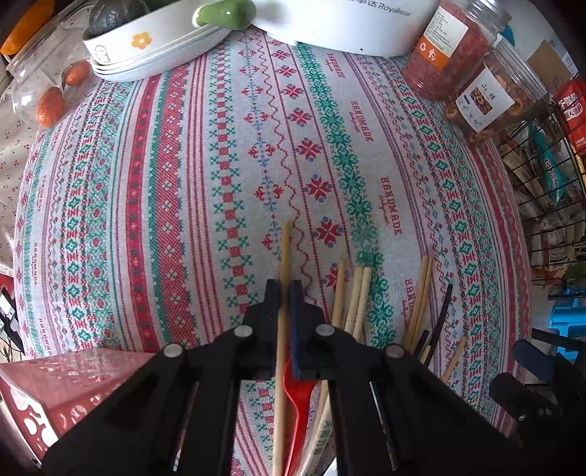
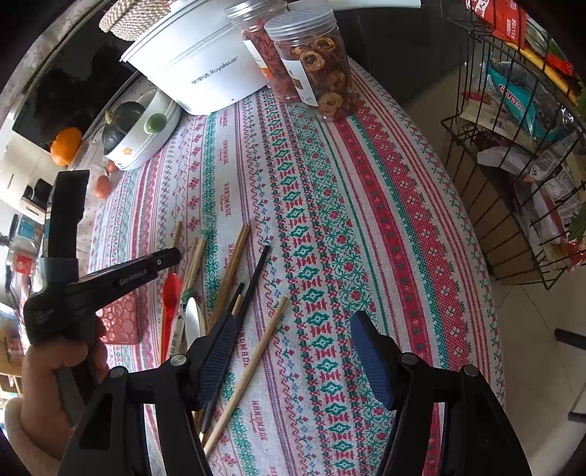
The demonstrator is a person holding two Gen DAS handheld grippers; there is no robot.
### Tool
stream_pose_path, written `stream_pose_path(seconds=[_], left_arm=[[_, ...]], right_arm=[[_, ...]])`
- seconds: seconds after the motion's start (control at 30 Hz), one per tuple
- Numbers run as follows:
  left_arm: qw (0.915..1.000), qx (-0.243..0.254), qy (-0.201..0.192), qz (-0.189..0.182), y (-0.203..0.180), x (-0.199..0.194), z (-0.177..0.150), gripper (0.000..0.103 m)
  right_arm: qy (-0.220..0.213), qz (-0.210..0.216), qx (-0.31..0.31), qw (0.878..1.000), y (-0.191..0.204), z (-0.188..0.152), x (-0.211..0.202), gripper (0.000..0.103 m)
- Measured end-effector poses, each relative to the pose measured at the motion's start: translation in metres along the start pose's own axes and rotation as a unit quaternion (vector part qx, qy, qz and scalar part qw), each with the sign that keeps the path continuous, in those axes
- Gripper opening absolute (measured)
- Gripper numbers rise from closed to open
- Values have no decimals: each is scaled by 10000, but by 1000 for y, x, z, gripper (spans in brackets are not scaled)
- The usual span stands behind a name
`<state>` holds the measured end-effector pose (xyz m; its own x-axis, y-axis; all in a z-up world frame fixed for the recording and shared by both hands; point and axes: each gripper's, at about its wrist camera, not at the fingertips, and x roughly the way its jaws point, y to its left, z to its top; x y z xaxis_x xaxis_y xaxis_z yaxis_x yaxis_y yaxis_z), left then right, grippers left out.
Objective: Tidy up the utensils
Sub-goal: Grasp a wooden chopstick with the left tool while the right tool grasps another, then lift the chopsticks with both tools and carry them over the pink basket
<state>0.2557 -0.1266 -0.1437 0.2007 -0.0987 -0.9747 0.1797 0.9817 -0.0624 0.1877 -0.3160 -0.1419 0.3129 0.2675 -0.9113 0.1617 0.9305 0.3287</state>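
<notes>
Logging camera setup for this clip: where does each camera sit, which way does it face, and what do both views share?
Left wrist: sits on the left gripper, facing across the patterned tablecloth toward stacked dishes; its own fingers pinch a light chopstick.
Right wrist: sits on the right gripper, open above the cloth, facing the jars and wire rack; the person's left hand holding the left gripper shows at left.
Shared: the white Royalstar appliance, the red spoon, loose chopsticks.

Both cameras ride low and close over the patterned surface [image 1: 183,164], looking forward along their tongs. Each catches the white cooker [image 1: 348,25] at frame top, the jars [image 2: 315,62], and the scattered chopsticks [image 2: 234,263].
</notes>
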Motion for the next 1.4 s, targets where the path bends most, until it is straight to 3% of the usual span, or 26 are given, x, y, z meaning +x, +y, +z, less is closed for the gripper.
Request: stream_pose_path(seconds=[0.17,0.33,0.5,0.63,0.73,0.87,1.03,1.23,1.4], left_arm=[[9990,248,-366,55,8,-30,-20,6],[9961,395,-777,-159,18,-82,-47,6],[9905,554,-1220,-310,16,-125,-78,6],[9856,638,-1499,-450,22,-132,-96,6],[9825,659,-1655,-544,36,-140,-115,6],[9771,646,-1948,-561,51,-153,-141,6],[9664,433,-2459,-609,71,-166,-168,6],[9533,313,-2907,-750,81,-185,-185,6],[9386,270,-3344,-802,87,-207,-194,6]], right_arm=[[267,-178,-94,9994,4,-6,22,66],[301,-335,-312,9985,18,-11,33,62],[189,-891,-850,9922,46,-21,41,53],[41,-1246,-1238,9844,64,-31,46,37],[-2,-1117,-1244,9859,64,-34,46,20],[-94,-969,-1183,9882,57,-40,41,8],[-183,-566,-993,9933,47,-42,24,6],[-950,-182,-1013,9901,55,-59,-40,6],[-1586,14,-1181,9802,64,-76,-89,6]])
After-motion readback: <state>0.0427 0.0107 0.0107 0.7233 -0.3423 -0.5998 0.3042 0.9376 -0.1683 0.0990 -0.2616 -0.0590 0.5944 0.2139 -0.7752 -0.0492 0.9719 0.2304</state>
